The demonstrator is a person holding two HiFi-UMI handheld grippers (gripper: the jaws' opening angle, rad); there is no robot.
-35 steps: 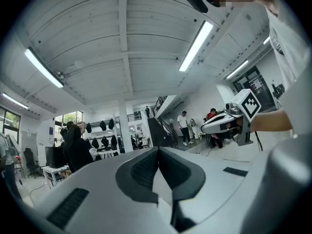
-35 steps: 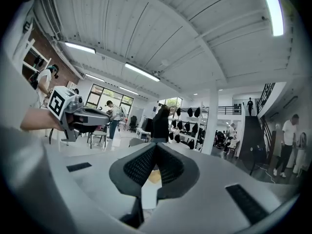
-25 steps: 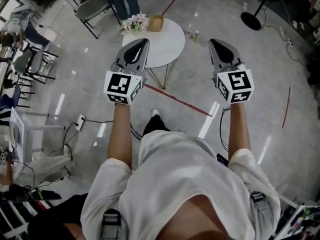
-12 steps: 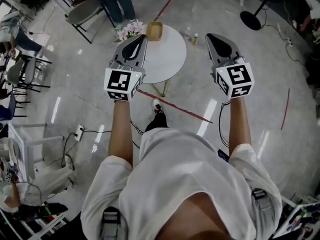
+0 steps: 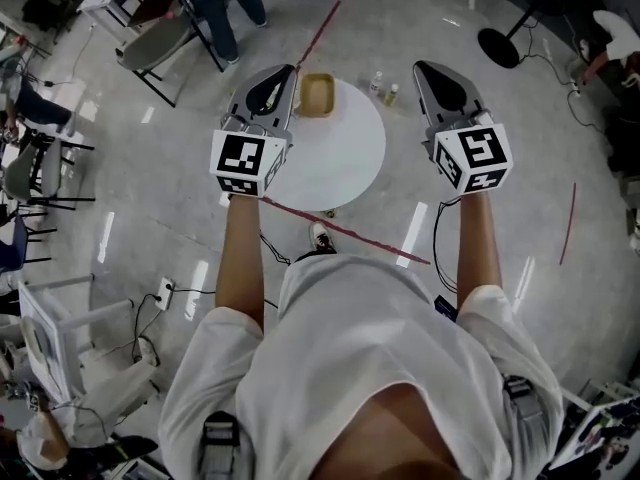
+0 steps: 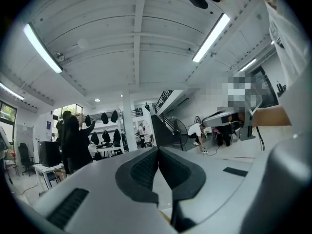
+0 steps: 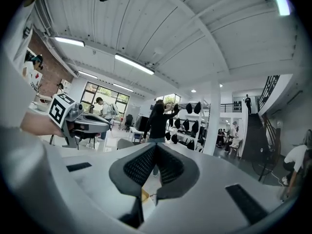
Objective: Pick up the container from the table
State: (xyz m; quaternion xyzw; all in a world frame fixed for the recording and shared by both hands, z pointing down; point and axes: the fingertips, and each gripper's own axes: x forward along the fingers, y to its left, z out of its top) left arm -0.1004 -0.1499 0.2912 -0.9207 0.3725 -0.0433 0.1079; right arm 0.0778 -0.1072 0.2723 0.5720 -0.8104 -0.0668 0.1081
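left gripper (image 5: 287, 69): fingers (image 6: 139, 172) pressed together, nothing between, touching nothing. right gripper (image 5: 420, 67): fingers (image 7: 139, 167) likewise pressed together, empty. both held level, side by side, well apart.

round white counter (image 5: 335, 158) below and between both sets of fingers. container (image 5: 318, 93), tan open box, sits on counter's far edge just right of left fingertips, apart from them; well left of right fingertips.

two small bottles (image 5: 384, 89) near right fingertips, to their left; on counter or floor, cannot tell.

standing person's legs (image 5: 215, 8) beyond left fingers.
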